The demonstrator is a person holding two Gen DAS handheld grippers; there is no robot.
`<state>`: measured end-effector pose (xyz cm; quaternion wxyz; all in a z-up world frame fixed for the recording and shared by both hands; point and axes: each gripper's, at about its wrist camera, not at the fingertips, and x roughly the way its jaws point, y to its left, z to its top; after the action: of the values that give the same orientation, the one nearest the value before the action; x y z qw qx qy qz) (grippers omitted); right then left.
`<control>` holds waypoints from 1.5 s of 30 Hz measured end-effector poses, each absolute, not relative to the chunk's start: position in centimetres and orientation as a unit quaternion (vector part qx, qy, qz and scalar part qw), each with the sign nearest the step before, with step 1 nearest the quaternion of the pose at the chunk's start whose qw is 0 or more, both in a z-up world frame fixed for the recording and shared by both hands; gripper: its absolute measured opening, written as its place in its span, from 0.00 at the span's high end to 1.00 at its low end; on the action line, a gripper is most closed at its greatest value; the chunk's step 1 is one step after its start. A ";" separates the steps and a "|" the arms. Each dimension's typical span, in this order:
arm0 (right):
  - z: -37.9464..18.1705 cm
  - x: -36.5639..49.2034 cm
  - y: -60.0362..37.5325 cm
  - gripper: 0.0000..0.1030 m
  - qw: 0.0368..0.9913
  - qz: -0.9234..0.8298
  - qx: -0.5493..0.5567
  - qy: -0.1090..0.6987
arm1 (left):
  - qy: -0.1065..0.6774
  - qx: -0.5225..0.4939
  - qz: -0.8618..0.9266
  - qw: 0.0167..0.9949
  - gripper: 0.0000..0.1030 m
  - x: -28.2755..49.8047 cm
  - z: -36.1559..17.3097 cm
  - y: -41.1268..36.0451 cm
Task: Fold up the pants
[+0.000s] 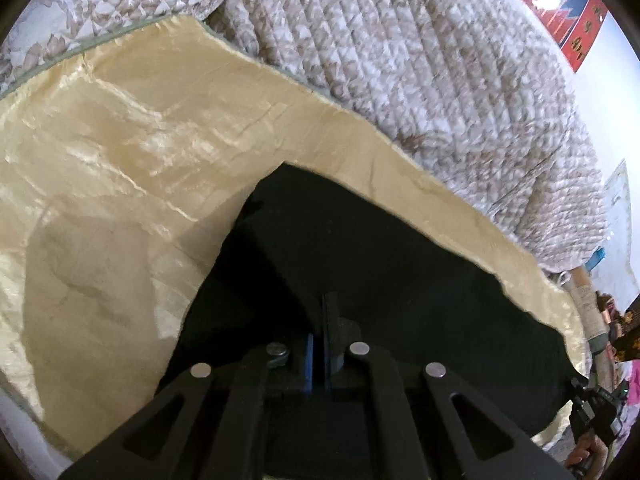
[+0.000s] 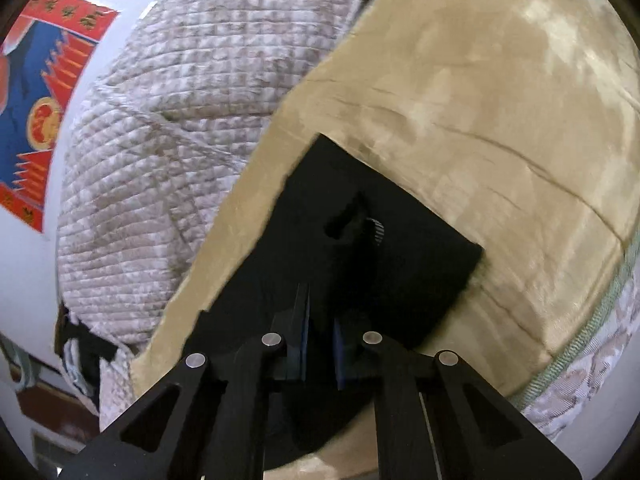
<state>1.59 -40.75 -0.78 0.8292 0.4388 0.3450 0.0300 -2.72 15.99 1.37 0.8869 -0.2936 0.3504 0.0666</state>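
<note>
The black pants (image 1: 380, 264) lie on a shiny cream blanket (image 1: 120, 152). In the left wrist view my left gripper (image 1: 322, 312) is shut on the black cloth, its jaws pressed together over a fold. The pants stretch to the right toward my right gripper (image 1: 592, 416) at the frame's edge. In the right wrist view the pants (image 2: 400, 248) show a squared far corner and a small label. My right gripper (image 2: 320, 312) has its jaws close together with black cloth between them.
A quilted beige-and-white bedspread (image 1: 420, 60) is heaped behind the blanket; it also shows in the right wrist view (image 2: 180, 140). A red and blue wall hanging (image 2: 40, 100) is on the white wall. The blanket (image 2: 500, 100) has a green trim edge (image 2: 580, 348).
</note>
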 end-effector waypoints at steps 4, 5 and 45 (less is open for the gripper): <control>1.4 0.4 -41.7 0.92 0.836 0.045 0.448 0.313 | 0.325 -0.301 0.052 0.895 0.96 -5.0 4.1 15.8; 1.6 0.3 -41.6 0.92 0.840 0.040 0.442 0.312 | 0.323 -0.297 0.052 0.897 0.96 -5.5 4.4 15.6; 2.7 10.8 -34.9 0.76 0.903 -0.002 0.127 0.410 | 0.420 -0.113 0.042 0.900 0.89 5.5 5.1 10.5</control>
<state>10.78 -34.88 2.72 0.9031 0.1266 0.4103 -0.0017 5.50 10.54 5.13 0.8996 -0.1132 0.4198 0.0417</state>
